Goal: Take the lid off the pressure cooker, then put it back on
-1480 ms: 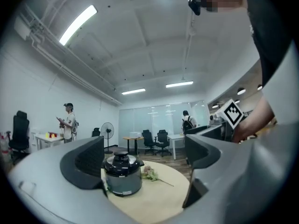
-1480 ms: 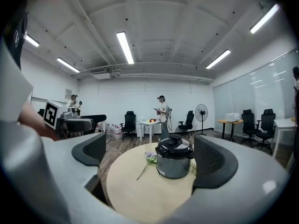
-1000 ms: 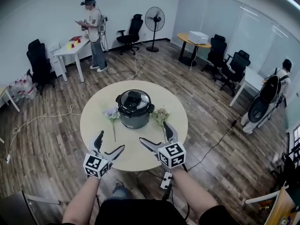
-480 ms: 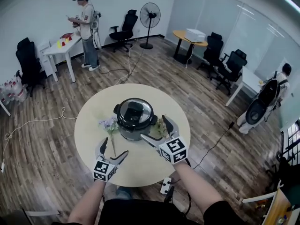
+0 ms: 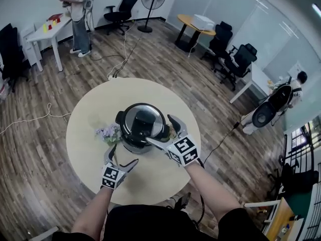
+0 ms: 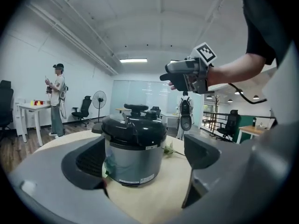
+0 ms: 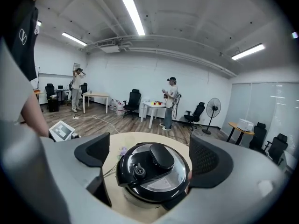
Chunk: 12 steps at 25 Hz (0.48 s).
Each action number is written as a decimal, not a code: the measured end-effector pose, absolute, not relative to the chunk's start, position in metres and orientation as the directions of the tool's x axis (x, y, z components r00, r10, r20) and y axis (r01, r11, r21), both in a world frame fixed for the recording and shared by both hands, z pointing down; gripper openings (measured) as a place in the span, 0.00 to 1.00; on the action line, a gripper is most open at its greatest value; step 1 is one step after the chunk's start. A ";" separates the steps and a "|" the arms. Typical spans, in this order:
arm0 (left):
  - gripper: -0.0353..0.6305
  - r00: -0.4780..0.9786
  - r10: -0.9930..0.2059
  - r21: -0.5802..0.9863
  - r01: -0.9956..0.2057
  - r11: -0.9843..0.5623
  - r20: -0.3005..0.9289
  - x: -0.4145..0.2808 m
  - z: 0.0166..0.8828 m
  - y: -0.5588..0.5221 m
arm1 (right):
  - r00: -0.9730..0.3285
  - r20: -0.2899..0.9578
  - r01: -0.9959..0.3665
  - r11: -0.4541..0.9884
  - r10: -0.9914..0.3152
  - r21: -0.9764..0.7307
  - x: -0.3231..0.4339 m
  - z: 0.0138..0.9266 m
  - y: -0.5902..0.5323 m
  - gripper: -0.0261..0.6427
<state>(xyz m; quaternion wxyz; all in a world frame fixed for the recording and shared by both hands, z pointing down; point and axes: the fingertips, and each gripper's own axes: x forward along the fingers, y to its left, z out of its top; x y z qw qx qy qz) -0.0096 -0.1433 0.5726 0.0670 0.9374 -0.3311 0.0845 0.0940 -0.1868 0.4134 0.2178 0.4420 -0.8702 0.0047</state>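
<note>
The pressure cooker (image 6: 134,148) stands on the round table (image 6: 159,199) with its black lid (image 6: 134,125) on. It is framed between the spread jaws of the left gripper (image 6: 145,155), which touch neither side. Above the cooker and to its right hangs the right gripper (image 6: 168,77), its jaws just closing a little, clear of the lid. A flower stem (image 6: 174,151) lies right of the cooker, and a person (image 6: 57,99) stands far to its left.

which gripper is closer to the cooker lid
The right gripper: its wide jaws, just closing slightly, frame the lid of the pressure cooker without pressing on it. The left gripper hangs lower, short of the cooker's body.
</note>
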 end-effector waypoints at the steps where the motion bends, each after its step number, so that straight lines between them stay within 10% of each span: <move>1: 0.82 0.771 -0.602 0.079 -0.627 -0.775 0.206 -0.008 0.580 -0.150 | -0.514 0.404 -0.764 0.618 -0.757 0.186 0.092 0.419 -0.195 0.85; 12: 0.85 0.770 -0.564 0.119 -0.616 -0.778 0.298 0.013 0.633 -0.196 | -0.547 0.608 -0.629 0.762 -0.575 0.154 0.072 0.476 -0.258 0.82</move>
